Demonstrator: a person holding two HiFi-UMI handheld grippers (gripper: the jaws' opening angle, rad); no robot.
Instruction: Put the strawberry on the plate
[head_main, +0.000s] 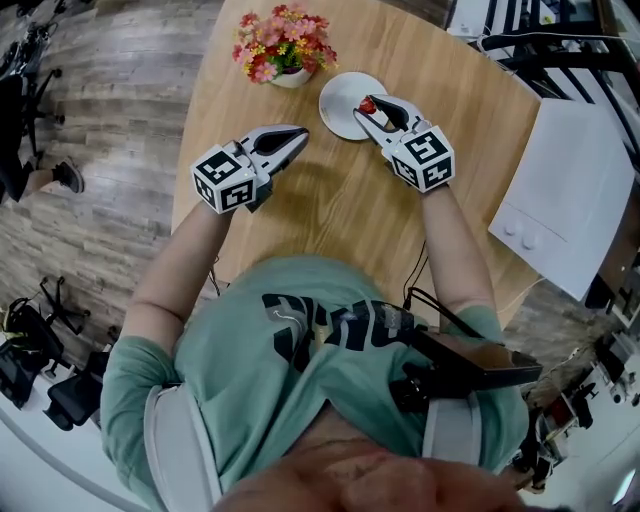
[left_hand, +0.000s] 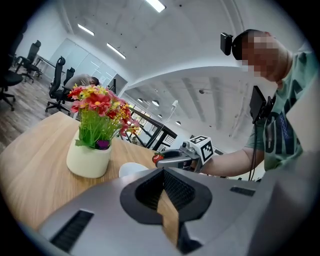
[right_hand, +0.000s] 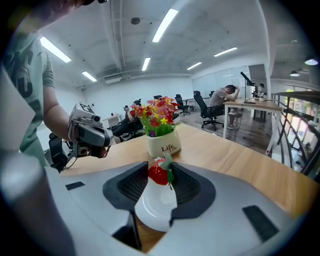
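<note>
The right hand-held gripper (head_main: 375, 108) has its jaws partly apart, pinching the small red strawberry (right_hand: 158, 173) directly over the round white plate (head_main: 338, 96), upper middle of the head view. The placing step seems to be in hand: next, lower the fruit and spread the jaws. The left hand-held gripper (head_main: 294, 138), jaws together and empty, hovers over the wooden bench (head_main: 330, 225), left of the plate. Whether the berry already touches the plate is hard to make out.

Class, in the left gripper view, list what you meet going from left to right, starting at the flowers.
flower pot → white plate → strawberry → marker cube → person's forearm
</note>
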